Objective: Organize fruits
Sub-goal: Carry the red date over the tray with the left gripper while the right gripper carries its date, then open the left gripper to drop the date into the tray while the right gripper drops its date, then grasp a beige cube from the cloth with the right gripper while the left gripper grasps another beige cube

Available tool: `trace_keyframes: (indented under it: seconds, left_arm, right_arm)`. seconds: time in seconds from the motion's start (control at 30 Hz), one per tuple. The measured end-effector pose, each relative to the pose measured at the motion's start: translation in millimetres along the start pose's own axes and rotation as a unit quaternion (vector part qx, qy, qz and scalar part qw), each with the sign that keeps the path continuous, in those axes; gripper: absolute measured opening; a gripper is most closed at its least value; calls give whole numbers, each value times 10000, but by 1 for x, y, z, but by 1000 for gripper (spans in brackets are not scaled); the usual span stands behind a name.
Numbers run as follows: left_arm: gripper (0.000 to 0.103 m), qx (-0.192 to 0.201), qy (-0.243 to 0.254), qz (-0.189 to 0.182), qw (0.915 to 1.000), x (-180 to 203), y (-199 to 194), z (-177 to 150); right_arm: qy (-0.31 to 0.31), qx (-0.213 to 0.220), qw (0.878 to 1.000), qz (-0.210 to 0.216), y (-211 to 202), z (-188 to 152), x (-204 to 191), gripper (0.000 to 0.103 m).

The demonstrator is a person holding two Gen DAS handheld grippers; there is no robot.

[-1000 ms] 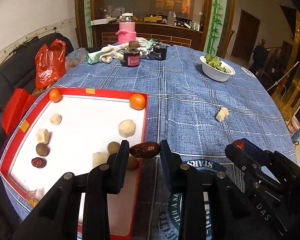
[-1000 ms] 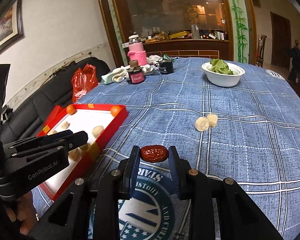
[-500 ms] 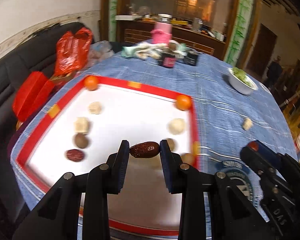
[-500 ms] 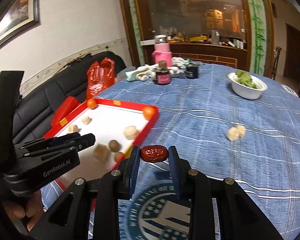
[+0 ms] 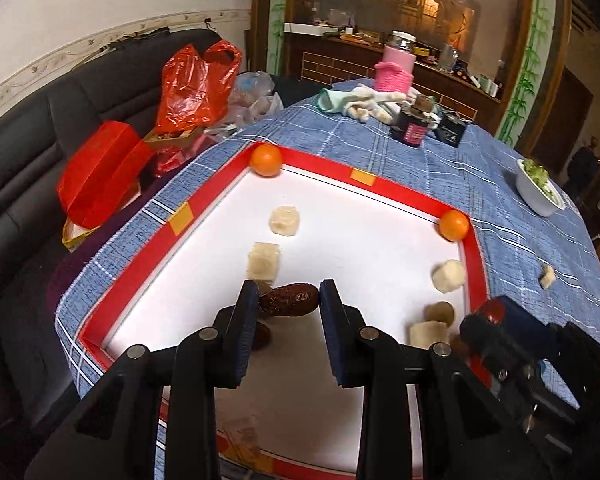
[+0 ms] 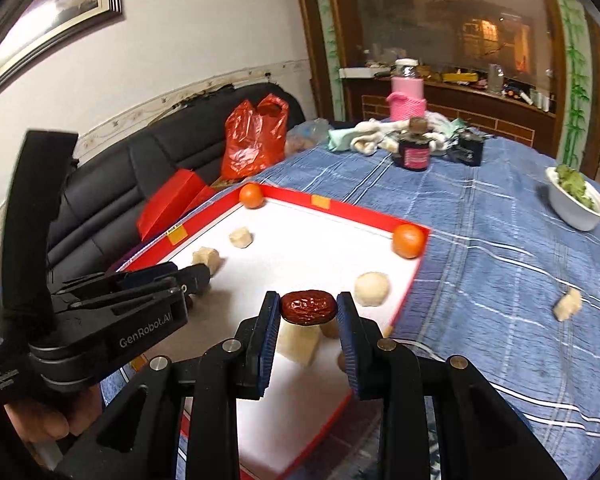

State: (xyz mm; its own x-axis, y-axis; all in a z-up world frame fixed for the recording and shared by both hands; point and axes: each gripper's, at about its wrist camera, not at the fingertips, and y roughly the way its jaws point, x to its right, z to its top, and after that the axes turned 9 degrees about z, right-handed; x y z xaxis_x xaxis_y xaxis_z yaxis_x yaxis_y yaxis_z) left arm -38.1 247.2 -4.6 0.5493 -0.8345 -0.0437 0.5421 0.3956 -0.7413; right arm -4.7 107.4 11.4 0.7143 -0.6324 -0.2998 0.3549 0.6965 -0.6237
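A red-rimmed white tray (image 5: 388, 188) (image 6: 364, 216) lies on the blue checked tablecloth. It holds two oranges (image 5: 265, 160) (image 5: 453, 225) in its far corners, several pale fruit chunks (image 5: 263, 261) and small brown fruits (image 5: 439, 313). My left gripper (image 5: 289, 299) is shut on a dark brown date (image 5: 289, 300) above the tray's left part. My right gripper (image 6: 308, 307) is shut on a red date (image 6: 309, 307) above the tray's near right part. In the right wrist view the left gripper (image 6: 196, 274) shows at the left, held by a hand (image 6: 40, 420).
A loose pale chunk (image 6: 567, 305) (image 5: 547, 277) lies on the cloth right of the tray. A white bowl of greens (image 6: 578, 200) stands at the far right. Dark jars (image 6: 414, 152), a pink flask (image 6: 407, 96) and a cloth stand at the back. Red bags (image 5: 198, 84) sit on the black sofa.
Both grippers have moved left from over the cloth to above the tray, each still gripping its date. The tray now fills more of both views.
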Motion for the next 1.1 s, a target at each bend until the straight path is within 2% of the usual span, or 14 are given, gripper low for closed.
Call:
trace_keyframes:
  seconds: [0.37, 0.4, 0.43, 0.5, 0.53, 0.6, 0.7, 0.77, 0.9, 0.97, 1.03, 1.1]
  left_arm:
    - [31, -133, -115, 360, 9992, -8, 13, 4]
    - [39, -190, -134, 400, 9989, -9, 15, 5]
    - [58, -335, -157, 424, 9984, -10, 18, 6]
    - [72, -444, -266, 457, 9976, -14, 21, 6]
    - [72, -395, -360, 495, 9973, -15, 21, 6]
    - [72, -376, -439, 580, 9966, -15, 21, 5]
    - [72, -491, -441, 551, 9963, -8, 22, 7]
    - [72, -435, -441, 526, 9967, -3, 18, 7]
    - [72, -150, -535, 289, 9980, 12, 1, 10]
    - [72, 16, -399, 58, 9992, 31, -10, 10]
    - [72, 173, -42, -236, 9996, 59, -21, 8]
    - [72, 234, 295, -424, 9984, 83, -28, 5]
  right_arm:
    - [-45, -433, 9990, 125, 22, -11, -4, 30]
    - [-43, -438, 9990, 128, 22, -11, -3, 30]
    - [-44, -434, 9990, 128, 20, -11, -3, 30]
    - [-38, -366, 9993, 114, 13, -11, 0, 46]
    - [-34, -300, 9995, 91, 8, -10, 2, 52]
    - [25, -175, 9998, 22, -4, -10, 11, 52]
    - [303, -25, 9995, -59, -22, -9, 37, 53]
    - [443, 112, 9988, -166, -38, -10, 58, 54]
    - [766, 344, 9936, -751, -72, -18, 115, 60]
    - [1206, 362, 9862, -1078, -87, -24, 160, 60]
    - [1608, 319, 9780, -1292, -96, -28, 194, 60]
    - [1933, 232, 9686, -1548, -101, -28, 228, 53]
